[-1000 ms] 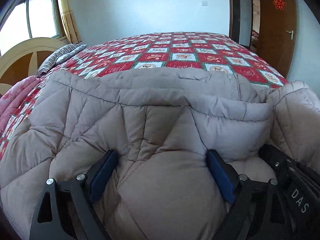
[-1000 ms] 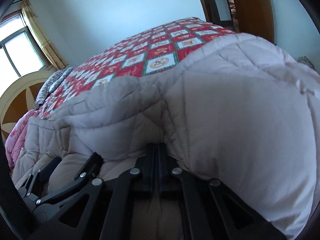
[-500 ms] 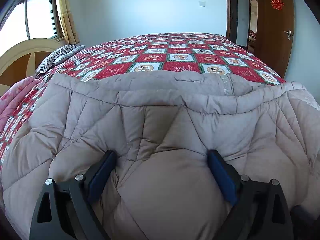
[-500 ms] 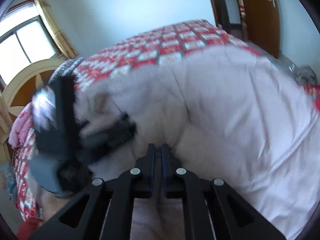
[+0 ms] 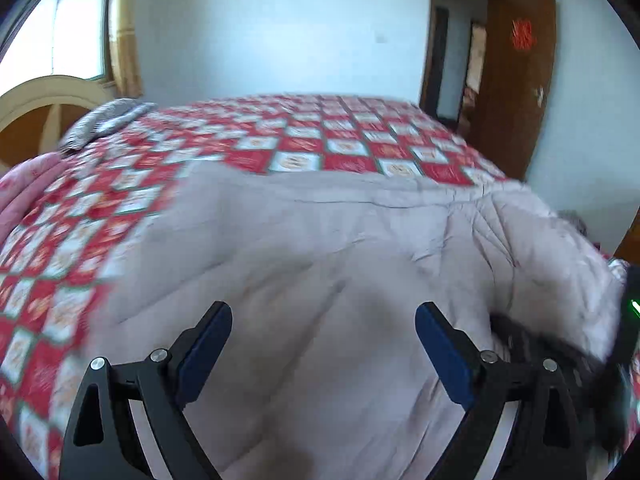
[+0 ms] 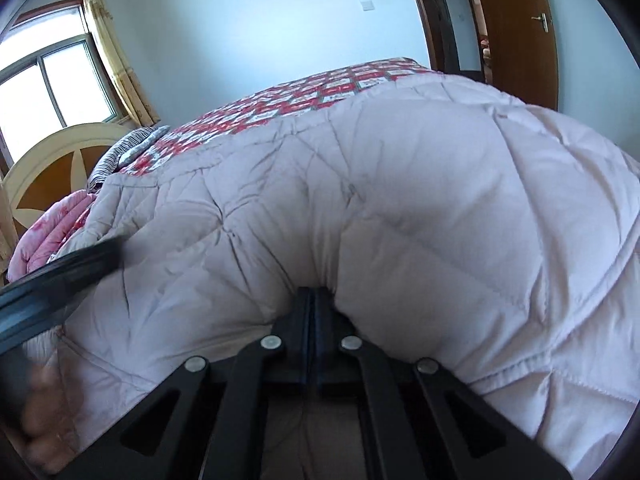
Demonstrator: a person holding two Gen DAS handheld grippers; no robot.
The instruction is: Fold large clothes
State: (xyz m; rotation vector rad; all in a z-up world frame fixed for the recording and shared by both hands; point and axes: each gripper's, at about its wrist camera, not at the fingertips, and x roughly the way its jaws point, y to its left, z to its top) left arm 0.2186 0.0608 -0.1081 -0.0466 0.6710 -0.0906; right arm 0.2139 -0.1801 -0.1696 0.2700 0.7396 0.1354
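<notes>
Left gripper (image 5: 323, 344): blue pads wide apart, holding nothing.
Right gripper (image 6: 313, 300): fingers fully closed, pinching the beige quilted padded coat (image 6: 400, 200).
Coat: lies on red checkered bedcover (image 5: 320, 136).

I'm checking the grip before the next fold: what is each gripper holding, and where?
The right gripper pinches a fold of the quilted coat near its edge. The left gripper is open, holding nothing.
</notes>
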